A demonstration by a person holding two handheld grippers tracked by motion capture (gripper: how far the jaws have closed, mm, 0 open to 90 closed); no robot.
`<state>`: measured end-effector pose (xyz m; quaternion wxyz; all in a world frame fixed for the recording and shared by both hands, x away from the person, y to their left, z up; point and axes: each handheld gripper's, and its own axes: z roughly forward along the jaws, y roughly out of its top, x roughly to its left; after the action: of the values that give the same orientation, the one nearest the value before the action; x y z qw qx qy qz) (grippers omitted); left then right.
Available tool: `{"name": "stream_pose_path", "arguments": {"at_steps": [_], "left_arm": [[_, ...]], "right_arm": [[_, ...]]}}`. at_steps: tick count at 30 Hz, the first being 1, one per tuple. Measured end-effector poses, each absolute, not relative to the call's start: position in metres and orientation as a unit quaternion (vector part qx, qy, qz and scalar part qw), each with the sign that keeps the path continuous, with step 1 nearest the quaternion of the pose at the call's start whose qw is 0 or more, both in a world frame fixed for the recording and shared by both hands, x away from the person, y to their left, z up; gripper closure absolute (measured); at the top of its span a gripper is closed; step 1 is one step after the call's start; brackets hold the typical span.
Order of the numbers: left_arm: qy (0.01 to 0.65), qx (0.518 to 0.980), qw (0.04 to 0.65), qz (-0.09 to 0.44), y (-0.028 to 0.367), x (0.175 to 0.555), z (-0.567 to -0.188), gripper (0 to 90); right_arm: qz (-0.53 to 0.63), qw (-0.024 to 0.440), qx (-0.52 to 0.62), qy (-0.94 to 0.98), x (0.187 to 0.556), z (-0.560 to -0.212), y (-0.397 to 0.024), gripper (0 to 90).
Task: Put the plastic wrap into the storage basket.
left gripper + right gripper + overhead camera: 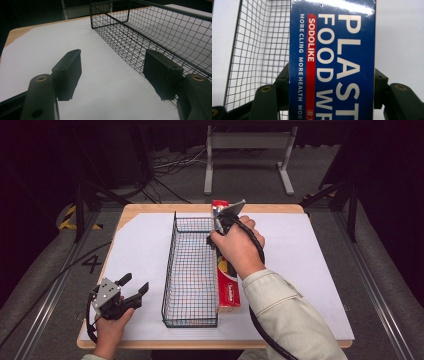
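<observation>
White paper covers a wooden table set against a dark floor with cables and a grey stand at the far side. A long plastic food wrap box lies lengthwise just right of a black wire basket, its near end close to the near table edge, its far end at the far edge. The right gripper has its jaws clamped across the box's width towards the far end, one pad on each long side. Judged from its printed carton and glossy film, the box is light and stiff but slick and crushable; a hold across the narrow width nearer mid-length would balance it better. The basket's tall right wall stands just beside the box and must be cleared to lift it in. The left gripper, jaws spread and holding nothing, hovers near and left of the basket.
</observation>
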<state>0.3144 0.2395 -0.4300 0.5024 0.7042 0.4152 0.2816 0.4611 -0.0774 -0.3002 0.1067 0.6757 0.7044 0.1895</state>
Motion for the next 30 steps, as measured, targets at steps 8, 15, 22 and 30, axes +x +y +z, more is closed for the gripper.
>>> {"name": "stream_pose_path", "arguments": {"at_steps": [8, 15, 22, 30], "left_arm": [[0.414, 0.704, 0.505, 0.278, 0.237, 0.317, -0.431, 31.3], [0.410, 0.706, 0.507, 0.278, 0.235, 0.318, -0.430, 31.3], [0.396, 0.716, 0.496, 0.291, 0.229, 0.317, -0.429, 31.7], [0.393, 0.718, 0.492, 0.296, 0.228, 0.317, -0.429, 31.3]], "right_arm": [[0.198, 0.099, 0.672, 0.707, 0.461, -0.299, -0.061, 39.6], [0.210, 0.088, 0.673, 0.704, 0.461, -0.304, -0.048, 39.6], [0.212, 0.090, 0.675, 0.701, 0.463, -0.309, -0.041, 39.5], [0.222, 0.085, 0.686, 0.688, 0.467, -0.314, -0.033, 39.4]]}}
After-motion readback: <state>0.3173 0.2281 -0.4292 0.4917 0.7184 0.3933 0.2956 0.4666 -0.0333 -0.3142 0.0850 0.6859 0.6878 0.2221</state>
